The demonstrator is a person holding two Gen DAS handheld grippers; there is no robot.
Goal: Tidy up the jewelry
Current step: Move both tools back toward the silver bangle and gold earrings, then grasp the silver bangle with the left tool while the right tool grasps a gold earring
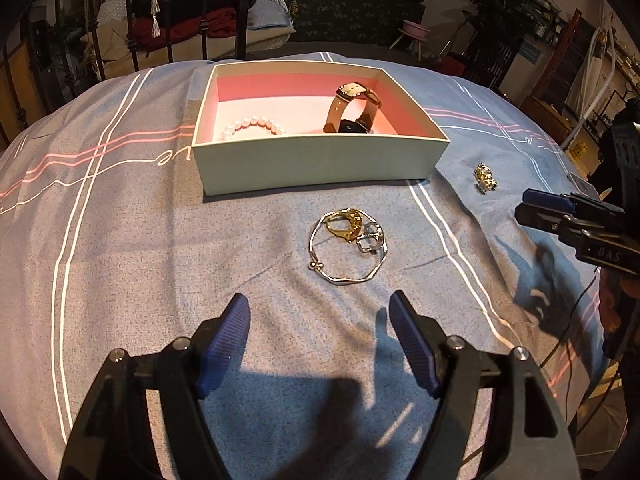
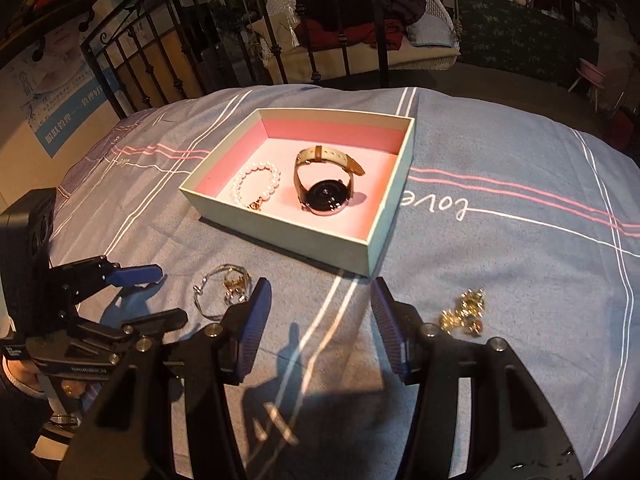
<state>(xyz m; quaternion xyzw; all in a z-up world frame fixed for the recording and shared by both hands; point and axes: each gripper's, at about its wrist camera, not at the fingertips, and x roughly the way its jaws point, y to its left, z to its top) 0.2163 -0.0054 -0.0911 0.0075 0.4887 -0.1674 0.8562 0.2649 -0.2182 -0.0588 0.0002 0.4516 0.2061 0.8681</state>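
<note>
Left wrist view: the open box [image 1: 320, 168] with its pink lining sits on the striped bedspread [image 1: 140, 260], and two pieces are already inside, a pearl bracelet [image 1: 253, 127] at the left and a strap watch [image 1: 352, 110] standing at the right. Judging by that, the job looks partly done. Left on the cloth just before the box's near wall lie a silver bangle [image 1: 347, 252] with a gold ring [image 1: 344, 226] and a silver ring [image 1: 370, 238] resting within its loop, touching each other. A gold brooch-like cluster [image 1: 485, 178] lies well apart to the right. The left gripper [image 1: 320, 312] is spread wide and empty, hovering just short of the bangle, with bare cloth all around it. The right gripper [image 1: 540, 210] enters from the right edge; from here I cannot tell how its fingers stand.

Right wrist view: the right gripper [image 2: 318, 300] is wide and holds nothing, aimed at the box's near corner. The gold cluster [image 2: 466, 314] lies just beside its right finger, and the bangle pile [image 2: 224, 290] just beside its left. The left gripper [image 2: 148, 292] is close on that side, so crowding there is likely. The box's pink floor between the watch [image 2: 326, 186] and the near wall has open room. The iron bed rail [image 2: 240, 40] stands well behind.
</note>
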